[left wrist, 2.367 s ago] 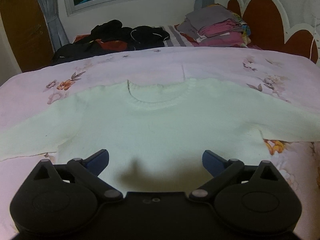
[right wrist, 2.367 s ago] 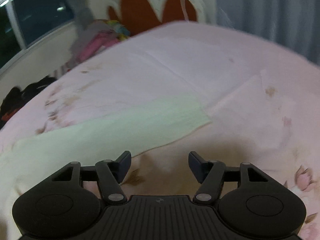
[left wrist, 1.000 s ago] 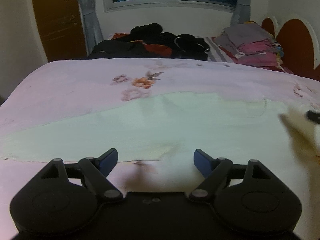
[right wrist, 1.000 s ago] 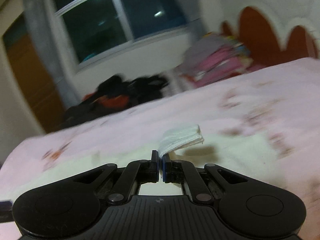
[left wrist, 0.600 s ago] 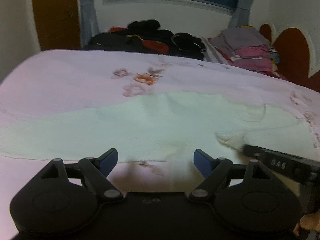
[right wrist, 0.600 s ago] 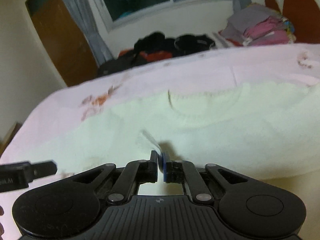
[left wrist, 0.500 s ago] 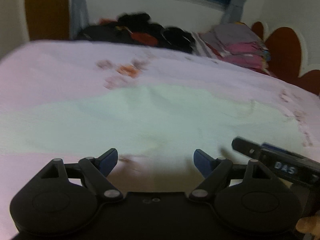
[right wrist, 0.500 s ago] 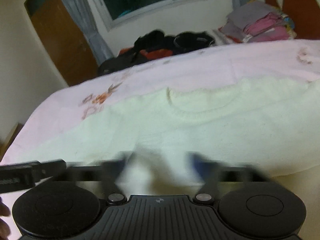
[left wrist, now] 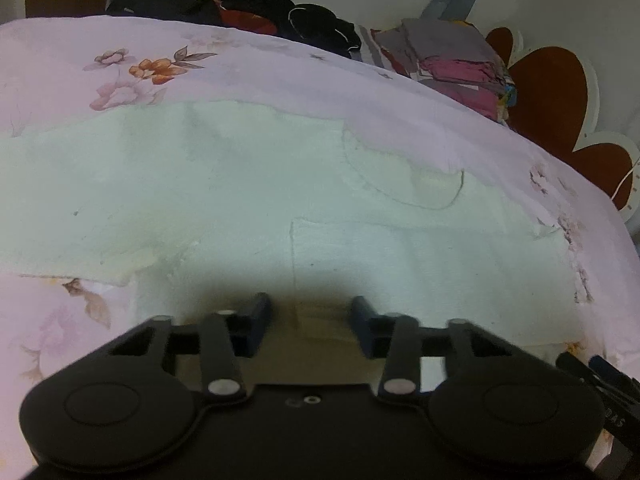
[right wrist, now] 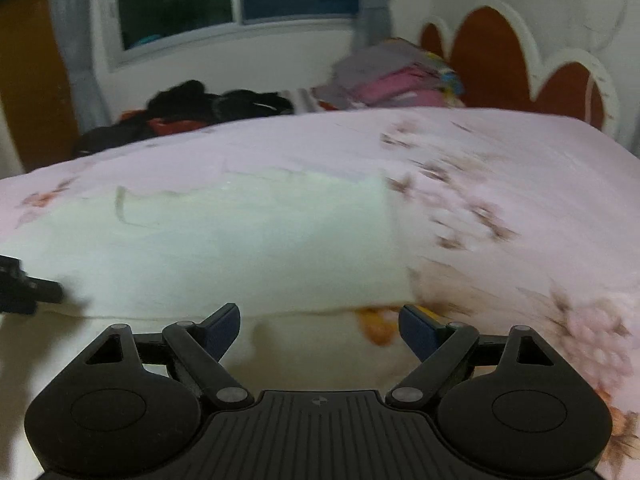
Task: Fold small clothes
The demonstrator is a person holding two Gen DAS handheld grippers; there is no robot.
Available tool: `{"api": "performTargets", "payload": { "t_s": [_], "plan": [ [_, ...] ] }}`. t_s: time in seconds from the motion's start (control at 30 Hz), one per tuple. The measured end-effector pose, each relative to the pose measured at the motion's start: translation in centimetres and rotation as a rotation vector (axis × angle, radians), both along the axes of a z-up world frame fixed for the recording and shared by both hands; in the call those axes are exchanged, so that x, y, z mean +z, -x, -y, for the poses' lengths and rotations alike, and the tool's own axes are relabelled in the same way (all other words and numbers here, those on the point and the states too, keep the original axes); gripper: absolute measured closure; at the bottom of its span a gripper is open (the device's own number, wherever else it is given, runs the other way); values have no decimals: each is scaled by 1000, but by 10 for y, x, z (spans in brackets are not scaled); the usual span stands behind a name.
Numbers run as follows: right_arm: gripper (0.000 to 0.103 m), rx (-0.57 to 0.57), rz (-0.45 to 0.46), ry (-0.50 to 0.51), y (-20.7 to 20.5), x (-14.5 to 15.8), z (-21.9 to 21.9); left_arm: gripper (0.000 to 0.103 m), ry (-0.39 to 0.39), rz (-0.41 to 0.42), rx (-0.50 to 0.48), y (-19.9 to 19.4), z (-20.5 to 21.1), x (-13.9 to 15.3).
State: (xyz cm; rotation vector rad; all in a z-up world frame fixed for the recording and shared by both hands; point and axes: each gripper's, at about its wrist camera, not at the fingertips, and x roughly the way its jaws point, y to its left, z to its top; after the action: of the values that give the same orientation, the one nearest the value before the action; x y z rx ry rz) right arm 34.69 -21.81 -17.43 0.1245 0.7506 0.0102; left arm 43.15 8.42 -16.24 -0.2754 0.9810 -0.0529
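White sweater (left wrist: 248, 184) spread on the bed (left wrist: 280, 72), one sleeve (left wrist: 420, 248) folded across its chest.

Both tools tilt down toward the bedspread. The left tool (left wrist: 307, 322) is closing over the folded sleeve's cuff, which lies between its blue fingers (left wrist: 258, 320); whether the pads press it yet is hard to make out. The right tool (right wrist: 319, 328) hangs released, spread wide over the sweater's near edge, gripping nothing. Its view is smeared with blur.

Only the letters "DAS" show, faintly, on the right gripper (left wrist: 600, 392).
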Motion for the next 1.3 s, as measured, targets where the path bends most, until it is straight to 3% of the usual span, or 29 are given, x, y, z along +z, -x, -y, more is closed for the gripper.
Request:
{"api": "performTargets", "payload": {
  "t_s": [0.03,0.07,0.13,0.37,0.47,0.57,0.6,0.63,0.77,0.8,0.83,0.87,0.97,1.07,1.13,1.17,1.2,1.23,1.3],
  "plan": [
    [17,-6,-5,2,0,-2,3,84,3,6,3,-1,1,-1],
    [18,-9,-9,3,1,-4,7,89,19,7,-2,0,1,-1],
    [38,-17,-23,-3,-3,-6,9,97,22,19,-1,0,2,0],
    [39,-52,-47,-15,-14,-13,16,99,78,157,-17,7,-3,38],
    [39,-67,-51,-17,-22,-16,17,99,115,210,13,6,-17,58],
    [39,-73,-44,-15,-29,-17,15,99,105,245,57,5,-34,68],
    [42,-72,-42,-16,-31,-16,15,99,92,247,74,4,-40,67],
    [52,-69,-40,-22,-33,-16,14,99,81,237,92,4,-47,63],
    [66,-49,-31,-32,-41,-15,8,99,43,164,123,-4,-63,36],
    [72,-45,-31,-43,-42,-15,7,99,26,148,116,-5,-62,29],
    [87,-40,-27,-53,-42,-15,7,99,8,136,112,-7,-60,22],
    [90,-45,-28,-56,-43,-16,8,99,-2,127,110,-7,-59,17],
    [90,-77,-34,-76,-39,-19,16,99,-29,104,103,-9,-60,4],
    [90,-71,-43,-61,-34,-16,16,86,-79,105,81,-4,-59,2],
    [90,-60,-57,-72,-28,-11,20,52,-106,108,96,3,-61,8],
    [89,-57,-53,-75,-23,-7,23,42,-121,120,106,8,-62,12],
    [83,-55,-41,-73,-17,-3,25,30,-138,150,120,13,-63,17],
    [64,-58,-20,-66,-11,4,27,30,-154,184,127,18,-63,23],
    [37,-64,23,-62,-7,15,32,30,-186,236,108,23,-59,33]
  ]
}}
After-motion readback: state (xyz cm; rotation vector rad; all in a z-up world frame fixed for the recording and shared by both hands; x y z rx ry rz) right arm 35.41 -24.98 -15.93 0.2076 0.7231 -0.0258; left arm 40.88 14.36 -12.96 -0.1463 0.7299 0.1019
